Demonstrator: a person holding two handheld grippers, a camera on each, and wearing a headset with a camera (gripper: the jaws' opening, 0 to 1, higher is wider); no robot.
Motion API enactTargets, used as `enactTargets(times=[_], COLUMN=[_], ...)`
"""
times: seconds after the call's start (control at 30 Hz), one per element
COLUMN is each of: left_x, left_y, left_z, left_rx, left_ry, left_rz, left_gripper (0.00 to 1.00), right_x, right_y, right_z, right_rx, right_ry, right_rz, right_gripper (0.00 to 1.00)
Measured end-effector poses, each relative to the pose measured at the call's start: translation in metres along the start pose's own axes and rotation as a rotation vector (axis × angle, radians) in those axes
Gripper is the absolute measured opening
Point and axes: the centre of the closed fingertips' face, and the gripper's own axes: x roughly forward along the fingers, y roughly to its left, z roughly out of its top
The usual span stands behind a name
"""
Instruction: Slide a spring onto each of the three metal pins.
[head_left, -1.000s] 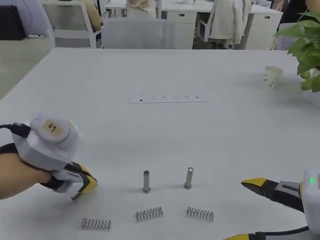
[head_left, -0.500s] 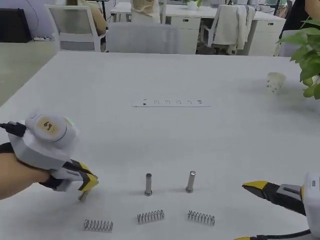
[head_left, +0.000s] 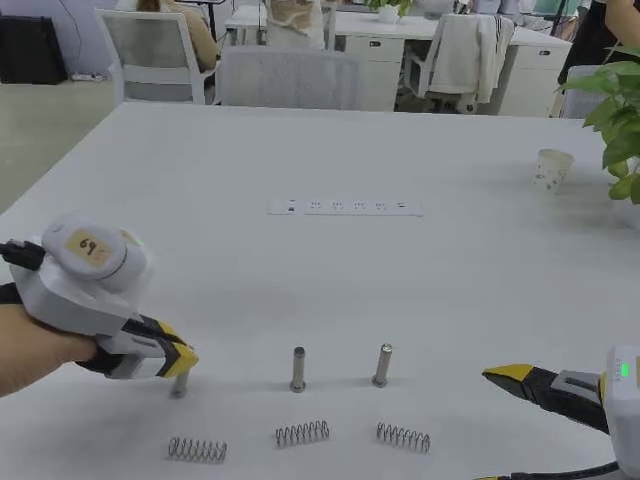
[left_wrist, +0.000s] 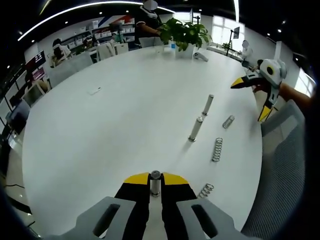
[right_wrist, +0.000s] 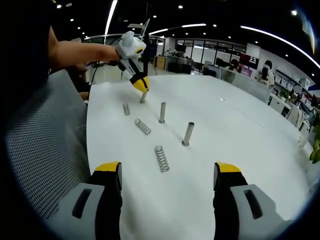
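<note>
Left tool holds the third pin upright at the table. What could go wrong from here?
1. The pin in the left tool is thin and upright; opening the tool unevenly may tip it.
2. The middle spring lies close to the middle pin, so the open right tool, reaching for it, might knock that pin over.

Earlier-tilted pin (head_left: 180, 385) in left tongs (head_left: 183, 362) now upright, seemingly on table (head_left: 300, 280).
</note>
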Motion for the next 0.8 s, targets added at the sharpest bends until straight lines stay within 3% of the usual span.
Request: enactTargets(times=[0.6,0.8], left_x=[0.0016,0.0017], left_y=[-0.0028,-0.0036], left_z=[0.0022,0.0029], left_rx=[-0.07,-0.054], left_ry=[-0.051,-0.059], left_rz=[-0.017,-0.015], left_gripper=[0.0,0.0], right_x=[0.0027,0.0033], right_y=[0.0007,0.0016], right_z=[0.0009,0.0002], right_rx=[-0.01,-0.011], right_ry=[0.007,0.01], right_rz=[0.011,0.012], right_gripper=[0.75,0.74])
